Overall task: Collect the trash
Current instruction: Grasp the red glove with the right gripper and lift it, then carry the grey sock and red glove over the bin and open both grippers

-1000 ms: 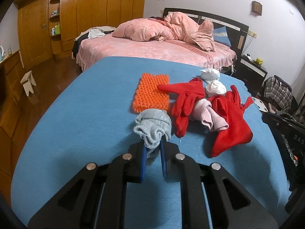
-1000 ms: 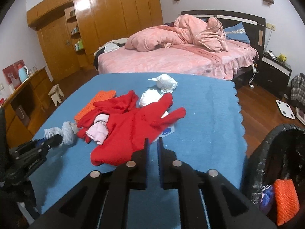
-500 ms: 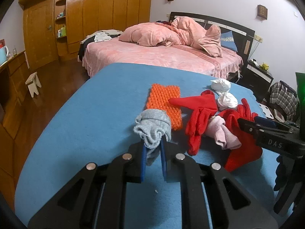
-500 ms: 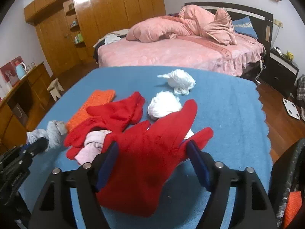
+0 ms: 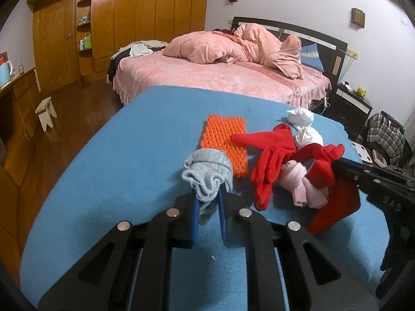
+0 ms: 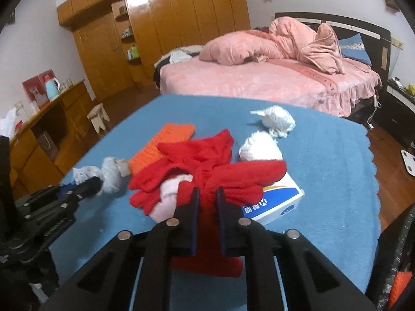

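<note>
My left gripper (image 5: 207,202) is shut on a grey sock (image 5: 207,171) held just above the blue table (image 5: 129,168). The right gripper (image 6: 207,197) has its jaws closing on a red glove (image 6: 233,178), and the pads pinch its bunched fabric. A second red glove (image 6: 197,150), a pink sock (image 6: 168,197) and an orange mesh pad (image 6: 160,142) lie beside it. Two white paper wads (image 6: 277,119) (image 6: 259,150) sit farther back. From the left wrist, the right gripper (image 5: 315,164) reaches in among the red gloves (image 5: 272,150).
A white and blue box (image 6: 280,202) lies under the gripped glove. A black trash bag (image 6: 399,246) stands at the table's right edge with something orange inside. Behind the table are a pink bed (image 6: 259,83), a wooden wardrobe (image 6: 181,26) and a small stool (image 6: 98,116).
The right gripper opened wide, moved forward over the red glove and shut on it; the glove bunched up and the box came into view. The left gripper kept hold of the grey sock.
</note>
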Demonstrator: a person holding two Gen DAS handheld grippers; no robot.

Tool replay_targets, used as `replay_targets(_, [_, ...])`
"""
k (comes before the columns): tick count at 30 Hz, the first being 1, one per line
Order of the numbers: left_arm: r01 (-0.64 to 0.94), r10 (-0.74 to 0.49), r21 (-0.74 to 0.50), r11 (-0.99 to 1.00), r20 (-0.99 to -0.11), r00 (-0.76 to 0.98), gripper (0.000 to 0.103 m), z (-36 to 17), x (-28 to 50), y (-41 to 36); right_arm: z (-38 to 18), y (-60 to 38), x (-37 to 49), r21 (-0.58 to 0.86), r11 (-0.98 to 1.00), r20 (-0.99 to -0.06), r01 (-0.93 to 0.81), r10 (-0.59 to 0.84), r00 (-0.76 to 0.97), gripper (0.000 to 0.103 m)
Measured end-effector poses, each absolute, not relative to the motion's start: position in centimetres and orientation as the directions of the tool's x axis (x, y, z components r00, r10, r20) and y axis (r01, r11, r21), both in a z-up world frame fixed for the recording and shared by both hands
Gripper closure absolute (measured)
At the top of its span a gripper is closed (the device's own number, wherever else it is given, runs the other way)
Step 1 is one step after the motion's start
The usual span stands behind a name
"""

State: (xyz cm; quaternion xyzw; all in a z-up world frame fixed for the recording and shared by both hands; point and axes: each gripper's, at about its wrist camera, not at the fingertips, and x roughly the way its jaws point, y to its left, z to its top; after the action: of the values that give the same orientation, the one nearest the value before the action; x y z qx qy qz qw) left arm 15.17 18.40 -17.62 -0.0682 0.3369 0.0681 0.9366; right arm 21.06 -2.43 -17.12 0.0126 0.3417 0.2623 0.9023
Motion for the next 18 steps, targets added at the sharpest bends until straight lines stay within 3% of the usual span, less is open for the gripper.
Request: replay_targets(18, [-0.063,0.016,-0.064,0.996,-0.560,0.828,0.091,-11.7,11.9,13.5,-10.3,-7.2,16.9,0.202,0.874,-0.508,-0.441,0.479,0.716,0.090])
